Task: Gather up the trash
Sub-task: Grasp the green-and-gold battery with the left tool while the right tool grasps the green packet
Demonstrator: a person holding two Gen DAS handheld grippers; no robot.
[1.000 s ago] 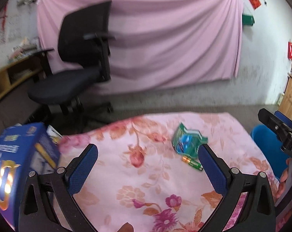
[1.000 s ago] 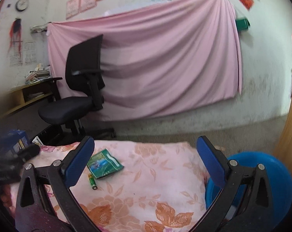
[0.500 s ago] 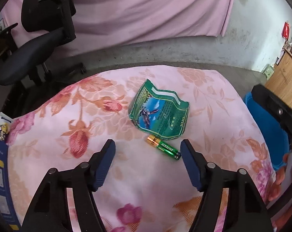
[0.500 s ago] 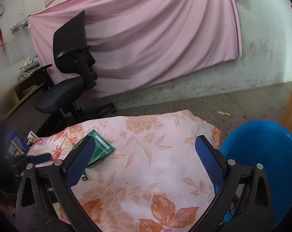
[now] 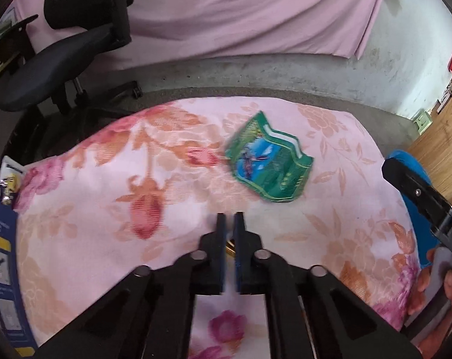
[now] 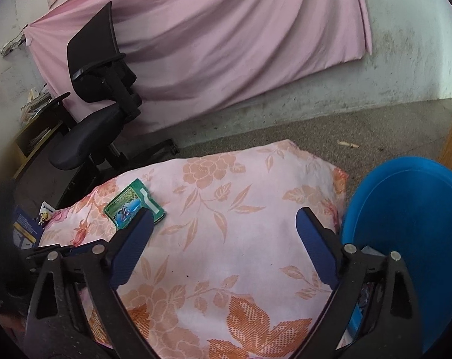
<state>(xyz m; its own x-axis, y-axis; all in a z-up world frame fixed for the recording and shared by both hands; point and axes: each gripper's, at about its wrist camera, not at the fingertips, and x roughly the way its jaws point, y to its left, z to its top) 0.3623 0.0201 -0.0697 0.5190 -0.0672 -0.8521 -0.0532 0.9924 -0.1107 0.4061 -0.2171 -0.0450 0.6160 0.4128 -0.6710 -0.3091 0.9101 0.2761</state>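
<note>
your left tongs (image 5: 229, 224) pinch nearly shut on a yellowish bit, likely the battery (image 5: 229, 244), right tongs (image 6: 223, 233) wide; lift straight, carry to blue bin (image 6: 411, 209), green wrapper (image 5: 268, 164) waits on tabletop (image 5: 106, 209).

A pink sheet (image 6: 214, 45) hangs in folds across the stained white wall (image 6: 405, 68), stopping short of the grey speckled floor (image 6: 315, 128). A black office chair (image 6: 97, 104) stands to the left, beside a wooden shelf (image 6: 31, 137) stacked with papers. Soft daylight fills the room.
</note>
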